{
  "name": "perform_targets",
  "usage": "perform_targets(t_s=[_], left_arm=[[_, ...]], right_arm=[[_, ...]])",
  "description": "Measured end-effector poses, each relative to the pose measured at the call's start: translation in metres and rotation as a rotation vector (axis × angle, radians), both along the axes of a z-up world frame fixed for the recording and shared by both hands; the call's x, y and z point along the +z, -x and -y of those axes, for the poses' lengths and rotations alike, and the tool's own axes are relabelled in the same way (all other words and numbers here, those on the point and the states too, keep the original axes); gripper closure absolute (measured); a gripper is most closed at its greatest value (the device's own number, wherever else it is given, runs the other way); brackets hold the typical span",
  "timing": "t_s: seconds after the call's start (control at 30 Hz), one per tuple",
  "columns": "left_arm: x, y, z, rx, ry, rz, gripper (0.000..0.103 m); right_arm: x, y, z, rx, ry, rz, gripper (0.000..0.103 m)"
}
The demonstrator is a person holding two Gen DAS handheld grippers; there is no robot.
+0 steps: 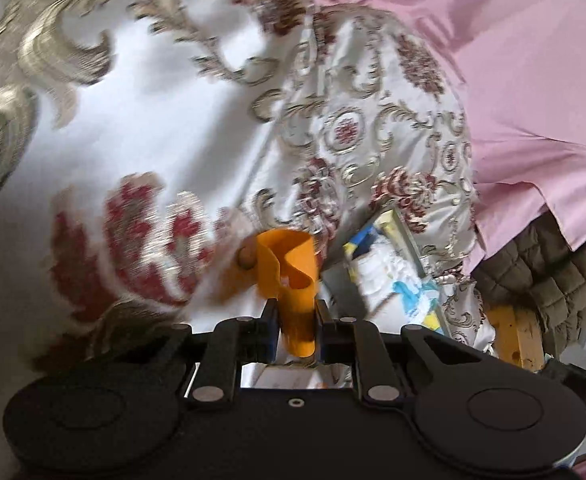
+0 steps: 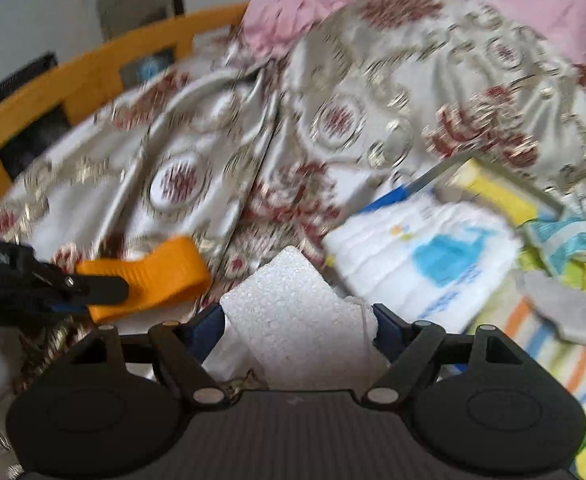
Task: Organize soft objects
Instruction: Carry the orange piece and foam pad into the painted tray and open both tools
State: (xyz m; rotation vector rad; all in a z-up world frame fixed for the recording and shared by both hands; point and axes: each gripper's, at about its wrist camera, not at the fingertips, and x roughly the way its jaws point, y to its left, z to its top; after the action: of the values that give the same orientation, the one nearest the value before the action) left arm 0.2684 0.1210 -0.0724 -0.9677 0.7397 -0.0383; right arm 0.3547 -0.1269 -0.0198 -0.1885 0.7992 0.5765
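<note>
Left gripper (image 1: 296, 312) clamped on orange strap (image 1: 293, 276), held above patterned bedspread (image 1: 153, 120). Right gripper (image 2: 299, 318) spread wide around white foam block (image 2: 297, 312); contact with pads unclear. Just right of foam: white pack (image 2: 421, 256) with blue print, text too blurred to read. Further right: yellow box (image 2: 497, 192), striped cloth (image 2: 549, 344). Pink sheet (image 1: 513, 60) beyond. Orange bed frame (image 2: 73, 80) at left rear.
</note>
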Motion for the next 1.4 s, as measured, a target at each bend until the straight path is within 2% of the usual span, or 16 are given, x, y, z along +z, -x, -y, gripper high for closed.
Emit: perform_targets(t_s=[0.2, 0.33, 0.47, 0.7, 0.83, 0.97, 1.13, 1.4], left_arm=[[0.023, -0.019, 0.034, -0.053, -0.098, 0.157, 0.085], [0.04, -0.034, 0.063, -0.119, -0.139, 0.272, 0.085], [0.043, -0.041, 0.081, -0.148, -0.179, 0.31, 0.085], [0.044, -0.074, 0.116, -0.244, -0.247, 0.379, 0.085], [0.044, -0.109, 0.148, -0.31, -0.2, 0.436, 0.085], [0.033, -0.133, 0.179, -0.402, -0.193, 0.414, 0.085], [0.015, -0.149, 0.203, -0.492, -0.255, 0.351, 0.085], [-0.002, -0.153, 0.21, -0.517, -0.303, 0.279, 0.079]], right_arm=[[0.033, -0.004, 0.041, -0.108, -0.054, 0.091, 0.021], [0.039, -0.01, 0.078, -0.194, -0.08, 0.12, 0.021], [0.039, -0.017, 0.107, -0.251, -0.098, 0.134, 0.021], [0.031, -0.026, 0.13, -0.364, -0.149, 0.172, 0.021], [0.031, -0.033, 0.15, -0.462, -0.145, 0.197, 0.021], [0.029, -0.038, 0.173, -0.542, -0.105, 0.221, 0.021], [0.017, -0.04, 0.191, -0.618, -0.099, 0.211, 0.021], [-0.01, -0.04, 0.192, -0.659, -0.084, 0.166, 0.02]])
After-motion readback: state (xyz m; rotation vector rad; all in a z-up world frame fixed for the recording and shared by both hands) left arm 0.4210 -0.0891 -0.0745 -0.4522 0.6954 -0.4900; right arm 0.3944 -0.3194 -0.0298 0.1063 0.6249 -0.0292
